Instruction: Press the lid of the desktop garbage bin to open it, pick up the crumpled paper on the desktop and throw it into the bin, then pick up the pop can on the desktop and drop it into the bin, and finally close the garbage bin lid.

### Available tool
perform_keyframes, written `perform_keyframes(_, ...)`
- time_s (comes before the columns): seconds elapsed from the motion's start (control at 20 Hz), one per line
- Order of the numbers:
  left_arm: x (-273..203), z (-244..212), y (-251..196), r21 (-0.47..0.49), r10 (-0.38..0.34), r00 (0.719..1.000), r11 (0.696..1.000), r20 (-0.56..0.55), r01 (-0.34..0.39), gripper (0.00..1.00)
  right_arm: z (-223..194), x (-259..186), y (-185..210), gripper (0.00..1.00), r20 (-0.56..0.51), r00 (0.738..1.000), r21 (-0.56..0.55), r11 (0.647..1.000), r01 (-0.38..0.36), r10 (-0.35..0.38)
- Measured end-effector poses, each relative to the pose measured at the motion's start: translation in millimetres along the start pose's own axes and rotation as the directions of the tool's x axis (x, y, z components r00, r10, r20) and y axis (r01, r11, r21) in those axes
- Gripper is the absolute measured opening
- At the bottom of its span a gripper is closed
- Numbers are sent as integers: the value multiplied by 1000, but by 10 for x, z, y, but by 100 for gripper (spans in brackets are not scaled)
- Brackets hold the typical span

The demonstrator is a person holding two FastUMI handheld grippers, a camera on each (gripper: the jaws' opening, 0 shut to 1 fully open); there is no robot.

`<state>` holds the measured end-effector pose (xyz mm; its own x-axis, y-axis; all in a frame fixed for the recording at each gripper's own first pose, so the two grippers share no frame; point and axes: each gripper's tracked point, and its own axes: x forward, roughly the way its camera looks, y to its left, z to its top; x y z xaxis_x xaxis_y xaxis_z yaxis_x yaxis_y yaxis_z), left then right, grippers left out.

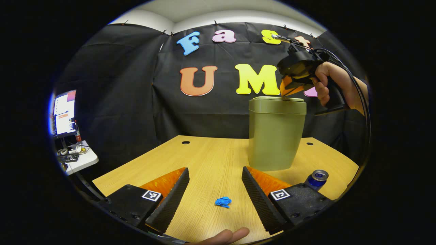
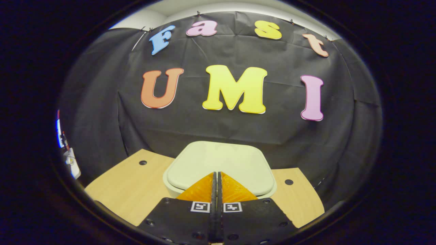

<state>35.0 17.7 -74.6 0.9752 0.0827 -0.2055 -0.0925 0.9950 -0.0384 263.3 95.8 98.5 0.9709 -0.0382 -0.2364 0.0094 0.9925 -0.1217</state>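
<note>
A pale green bin (image 1: 276,136) stands on the wooden desk (image 1: 211,153), its lid (image 2: 221,166) down. My right gripper (image 2: 215,174) is shut, nothing between its fingers, with its tips at the lid's near edge. The left gripper view catches that same right gripper (image 1: 284,92) in a hand, tips at the bin's top right. My left gripper (image 1: 215,172) hangs open low over the desk. A small blue crumpled paper (image 1: 223,201) lies between its fingers, nearer me. A blue pop can (image 1: 316,179) stands right of the bin's base, partly hidden by the left gripper's right finger.
A side table (image 1: 76,160) with a monitor (image 1: 63,112) and a keyboard stands off the desk's left edge. Cable holes (image 1: 185,142) mark the desk's back corners. A fingertip (image 1: 226,235) shows at the bottom of the left gripper view.
</note>
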Motion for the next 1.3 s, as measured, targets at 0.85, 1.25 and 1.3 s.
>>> perform_keyframes(0.85,48,-161,-83,-33,-22,999,999,-41,21,100,485,-1800,-164,6,286,958,-6,1000,-25,26)
perform_keyframes(1.25,57,-177,-110,-6,-46,998,999,-38,46,100,196,-2234,-21,55,292,952,-72,994,-78,96)
perform_keyframes(1.3,64,-181,-107,0,-41,998,999,-38,42,100,158,-2288,-3,64,294,950,-71,993,-92,109)
